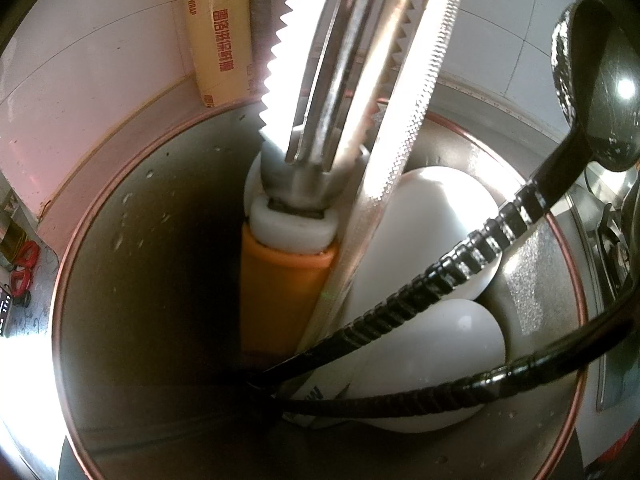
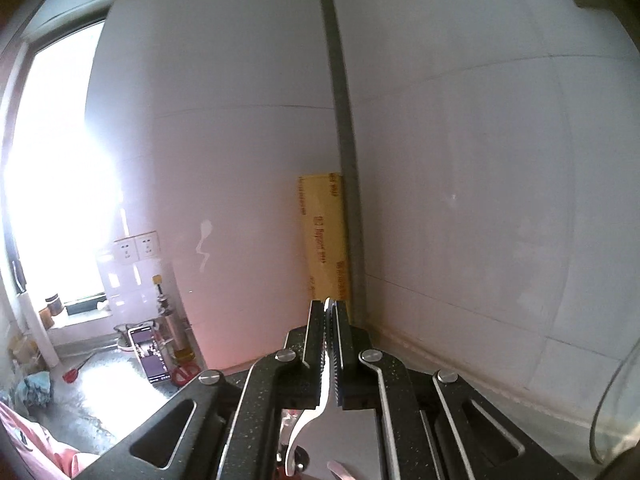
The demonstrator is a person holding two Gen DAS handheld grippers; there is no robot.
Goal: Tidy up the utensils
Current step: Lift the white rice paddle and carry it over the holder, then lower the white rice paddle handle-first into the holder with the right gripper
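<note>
Tan box [image 1: 218, 32] printed "Reyuong WRAP", red Chinese characters

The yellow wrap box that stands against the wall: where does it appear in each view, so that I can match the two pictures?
Left wrist view: the yellow wrap box is at the top, left of centre, upright behind the metal holder's rim.
Right wrist view: the box is at centre, just above the right gripper.
Shared landmark: the grey vertical strip touching the box's right side.

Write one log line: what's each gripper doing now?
left gripper: not visible, camera over utensil holder | right gripper: shut on metal utensil, facing tiled wall | holder: peeler, black spoon
</note>
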